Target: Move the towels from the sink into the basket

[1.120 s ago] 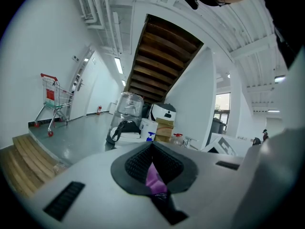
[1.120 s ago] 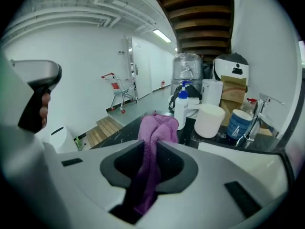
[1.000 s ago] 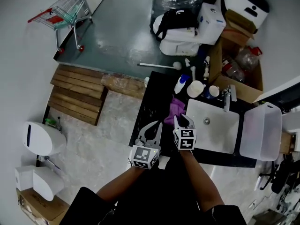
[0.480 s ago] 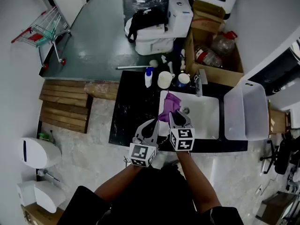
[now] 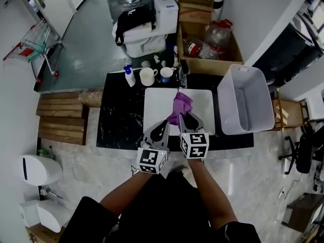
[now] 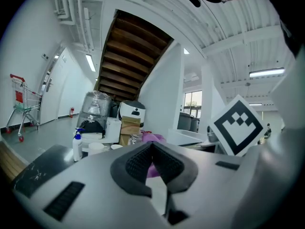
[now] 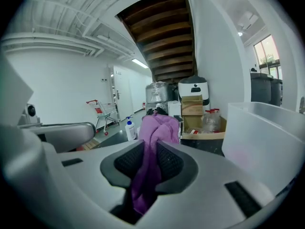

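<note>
A purple towel (image 5: pixel 180 105) (image 7: pixel 157 127) is clamped between the fingers of the right gripper (image 5: pixel 186 117) (image 7: pixel 148 152). It is bunched up beyond their tips and trails down behind the pads. The white sink (image 5: pixel 156 103) lies below and ahead of these fingers. The white basket (image 5: pixel 229 105) stands to their right, apart from them. The left gripper (image 5: pixel 161 131) (image 6: pixel 152 149) is held just to their left, its own fingers closed tip to tip with nothing between them.
</note>
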Demonstrator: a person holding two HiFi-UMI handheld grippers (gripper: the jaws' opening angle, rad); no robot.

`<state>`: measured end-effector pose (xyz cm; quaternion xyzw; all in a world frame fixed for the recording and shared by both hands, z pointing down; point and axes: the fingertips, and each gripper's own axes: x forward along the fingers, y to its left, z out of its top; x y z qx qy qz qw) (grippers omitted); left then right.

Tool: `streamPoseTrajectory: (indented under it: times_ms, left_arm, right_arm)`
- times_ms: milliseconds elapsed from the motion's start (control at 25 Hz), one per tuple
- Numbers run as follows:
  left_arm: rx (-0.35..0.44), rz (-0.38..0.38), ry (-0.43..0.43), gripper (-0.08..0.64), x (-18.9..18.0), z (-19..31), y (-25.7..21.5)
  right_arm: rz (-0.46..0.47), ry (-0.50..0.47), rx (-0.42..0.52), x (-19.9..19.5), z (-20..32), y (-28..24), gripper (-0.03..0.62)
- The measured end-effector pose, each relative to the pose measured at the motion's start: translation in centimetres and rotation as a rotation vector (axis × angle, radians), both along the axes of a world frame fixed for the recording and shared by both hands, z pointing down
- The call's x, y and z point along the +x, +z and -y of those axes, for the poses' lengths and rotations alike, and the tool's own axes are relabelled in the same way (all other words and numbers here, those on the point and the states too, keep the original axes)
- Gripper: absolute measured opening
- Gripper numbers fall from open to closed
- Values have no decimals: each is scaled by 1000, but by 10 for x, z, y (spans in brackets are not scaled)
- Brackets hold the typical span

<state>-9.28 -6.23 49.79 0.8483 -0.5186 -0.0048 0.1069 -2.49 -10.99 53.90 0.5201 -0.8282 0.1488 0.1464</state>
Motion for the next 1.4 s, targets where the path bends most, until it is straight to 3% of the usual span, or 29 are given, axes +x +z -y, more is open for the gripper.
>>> streamPoseTrajectory:
  times_ms: [440, 760, 1400]
  left_arm:
    - [47, 43, 24, 9, 111, -13, -14]
    - [51, 51, 49, 9, 164, -10, -26]
    - [65, 6, 99, 9, 219, 40, -43]
  right_arm:
    - [25, 36, 61, 112, -29, -24, 91]
    - [86, 71, 100, 161, -38, -46, 91]
    - [31, 106, 172, 216, 9, -79, 92]
